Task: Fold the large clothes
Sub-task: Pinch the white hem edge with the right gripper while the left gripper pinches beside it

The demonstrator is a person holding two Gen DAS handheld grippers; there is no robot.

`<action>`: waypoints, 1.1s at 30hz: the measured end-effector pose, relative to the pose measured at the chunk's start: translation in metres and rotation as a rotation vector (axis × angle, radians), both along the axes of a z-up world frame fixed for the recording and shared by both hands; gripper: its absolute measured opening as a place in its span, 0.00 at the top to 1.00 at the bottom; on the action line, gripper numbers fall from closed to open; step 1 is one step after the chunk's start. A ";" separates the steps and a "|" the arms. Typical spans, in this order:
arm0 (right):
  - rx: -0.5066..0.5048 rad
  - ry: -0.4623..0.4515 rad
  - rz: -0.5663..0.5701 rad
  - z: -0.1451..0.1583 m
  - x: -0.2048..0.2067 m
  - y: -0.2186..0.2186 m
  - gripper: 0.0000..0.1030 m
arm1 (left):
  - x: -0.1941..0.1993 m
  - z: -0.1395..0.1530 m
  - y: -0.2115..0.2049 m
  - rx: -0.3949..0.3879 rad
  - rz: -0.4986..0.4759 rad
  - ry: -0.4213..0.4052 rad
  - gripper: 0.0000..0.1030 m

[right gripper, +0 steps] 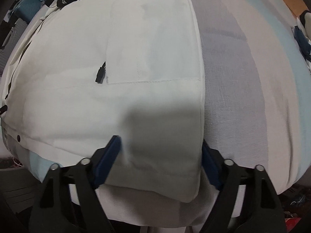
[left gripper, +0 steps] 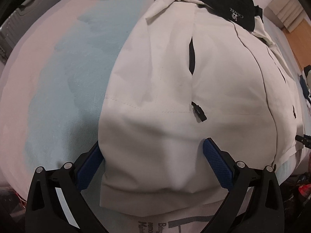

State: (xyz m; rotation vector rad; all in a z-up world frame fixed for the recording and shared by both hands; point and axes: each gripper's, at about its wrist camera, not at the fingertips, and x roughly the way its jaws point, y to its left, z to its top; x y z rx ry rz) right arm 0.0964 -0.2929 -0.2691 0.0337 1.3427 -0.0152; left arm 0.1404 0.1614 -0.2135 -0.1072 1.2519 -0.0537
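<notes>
While the large off-white fabric jacket [left gripper: 167, 89] lies flat, the left gripper [left gripper: 153, 165] and right gripper [right gripper: 161, 159] stand spread wide astride its hem corners, perhaps touching.

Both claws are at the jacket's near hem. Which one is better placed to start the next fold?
Probably the left claw: its open fingers straddle the white jacket hem, with the near corner between them. The right claw, also open, straddles the opposite hem corner, so the edge is slight.

Matt white woven-cloth jacket [left gripper: 155, 89]
</notes>
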 end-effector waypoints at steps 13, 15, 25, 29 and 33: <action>-0.199 -0.010 0.044 0.018 -0.001 0.019 0.89 | -0.009 -0.009 0.011 0.002 0.032 0.031 0.06; -0.188 -0.013 0.037 0.020 -0.003 0.018 0.89 | -0.006 -0.011 0.009 0.002 0.035 0.038 0.06; -0.175 -0.079 0.151 0.036 -0.012 0.038 0.89 | -0.018 -0.015 0.008 -0.008 -0.009 0.061 0.11; -0.151 -0.037 0.108 0.020 -0.012 0.034 0.86 | -0.026 -0.008 0.003 -0.026 -0.019 0.059 0.34; -0.094 0.003 0.022 0.005 -0.003 0.011 0.74 | -0.029 -0.004 0.000 -0.050 -0.048 0.067 0.68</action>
